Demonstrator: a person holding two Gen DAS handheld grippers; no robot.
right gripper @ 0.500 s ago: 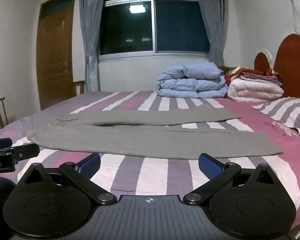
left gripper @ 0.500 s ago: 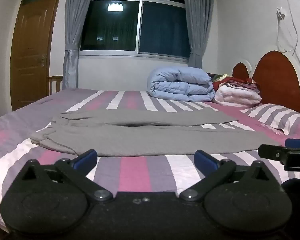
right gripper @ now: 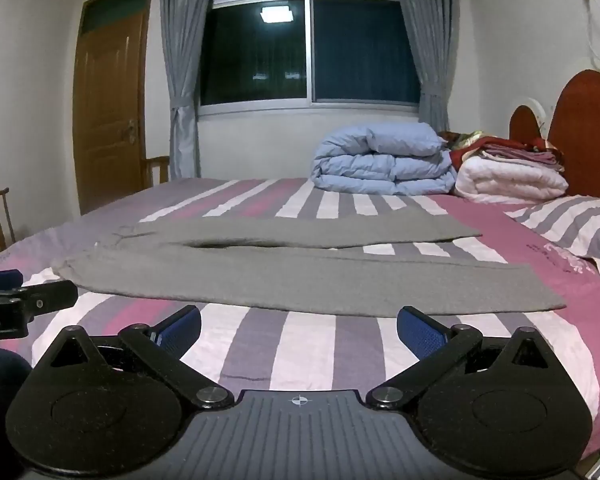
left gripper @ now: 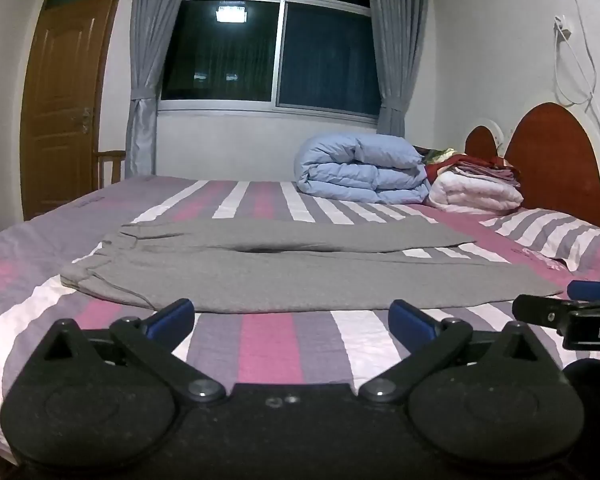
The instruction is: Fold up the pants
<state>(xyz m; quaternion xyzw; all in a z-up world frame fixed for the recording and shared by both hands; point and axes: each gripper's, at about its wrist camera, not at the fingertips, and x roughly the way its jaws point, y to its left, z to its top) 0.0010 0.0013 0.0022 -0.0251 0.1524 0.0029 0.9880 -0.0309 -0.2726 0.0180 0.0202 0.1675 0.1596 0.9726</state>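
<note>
Left wrist view: grey pants [left gripper: 292, 276] flat on bed [left gripper: 268, 344]; both grippers [left gripper: 292, 316] [right gripper: 298, 324] spread, empty.

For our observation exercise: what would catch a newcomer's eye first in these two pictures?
First, the grey pants spread flat across the striped bed, waist to the left, legs running right. Behind them, by the headboard, sits a folded light blue duvet beside a stack of folded bedding. At the near edge, the left gripper and right gripper are both wide open, holding nothing.
</note>
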